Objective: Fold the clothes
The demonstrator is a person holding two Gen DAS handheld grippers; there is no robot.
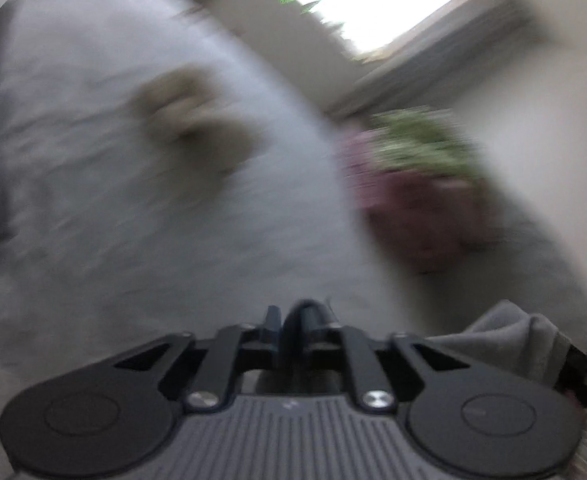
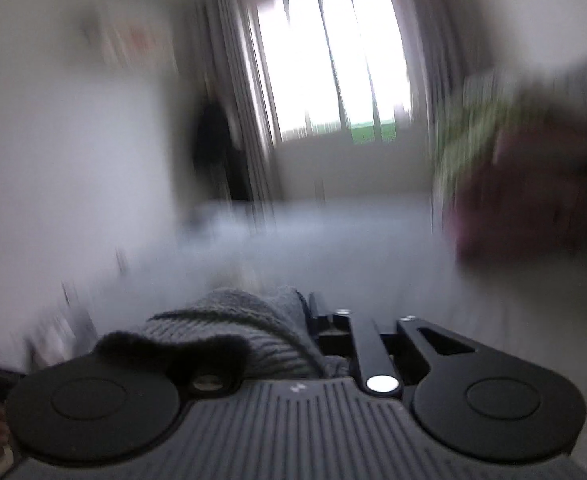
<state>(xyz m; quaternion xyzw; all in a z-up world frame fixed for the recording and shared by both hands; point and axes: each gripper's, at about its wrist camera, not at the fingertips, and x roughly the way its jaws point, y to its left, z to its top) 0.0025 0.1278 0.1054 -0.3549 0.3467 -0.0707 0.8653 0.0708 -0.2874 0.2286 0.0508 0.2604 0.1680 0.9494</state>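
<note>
A grey ribbed knit garment lies bunched over the right gripper, apparently pinched; the left gripper looks closed, on what is unclear. Both hang over a pale bed; blur hides how far folding has got.

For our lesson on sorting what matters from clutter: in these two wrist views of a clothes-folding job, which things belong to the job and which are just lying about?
Belongs to the job:
- grey knitted garment, bunched at the right gripper
- grey cloth beside the left gripper
- pale bed surface

Just lying about:
- blurred pink and green bundle
- window
- curtain
- tan patch, too blurred to name
</note>
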